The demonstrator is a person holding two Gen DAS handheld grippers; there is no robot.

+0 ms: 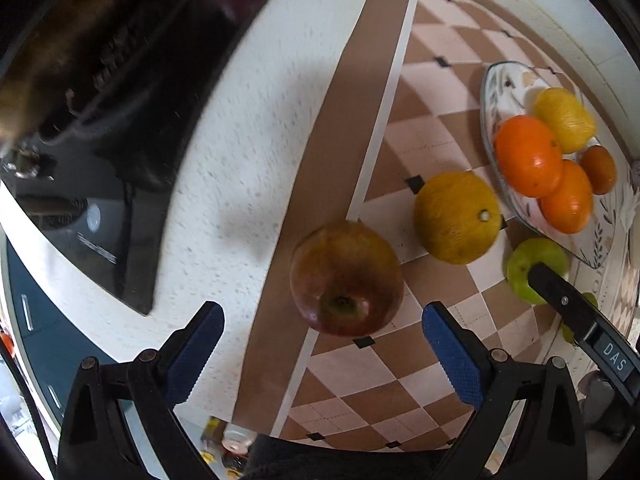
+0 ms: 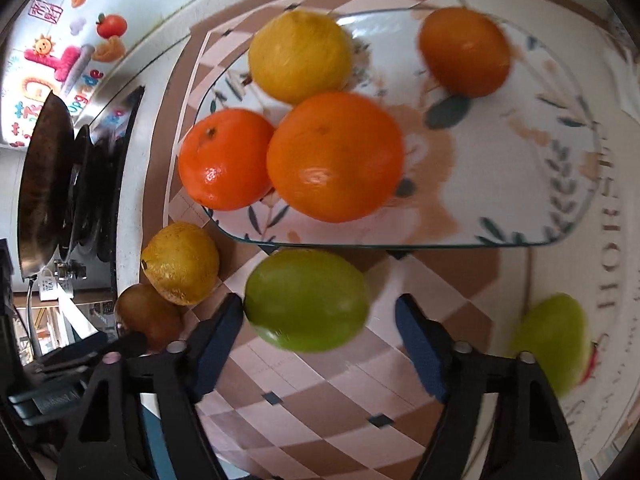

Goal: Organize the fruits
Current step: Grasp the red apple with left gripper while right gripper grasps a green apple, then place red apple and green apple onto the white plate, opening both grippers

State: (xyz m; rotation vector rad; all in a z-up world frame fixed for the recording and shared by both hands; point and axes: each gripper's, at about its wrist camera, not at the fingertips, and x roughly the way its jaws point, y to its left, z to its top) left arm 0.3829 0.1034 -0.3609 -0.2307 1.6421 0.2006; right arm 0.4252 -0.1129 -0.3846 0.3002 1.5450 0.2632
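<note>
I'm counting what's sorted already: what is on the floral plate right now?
The plate holds four fruits: a yellow lemon, two bright oranges and a darker orange. Whatever lies beneath them is covered.

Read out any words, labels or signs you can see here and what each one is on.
"DAS": label on the right tool's arm.
"HOME": printed sideways on the mat, last letter uncertain.
"upgrade": colourful wall sticker, partly hidden.
Red stamp characters: too small to read.
Stove print: blurred.
</note>
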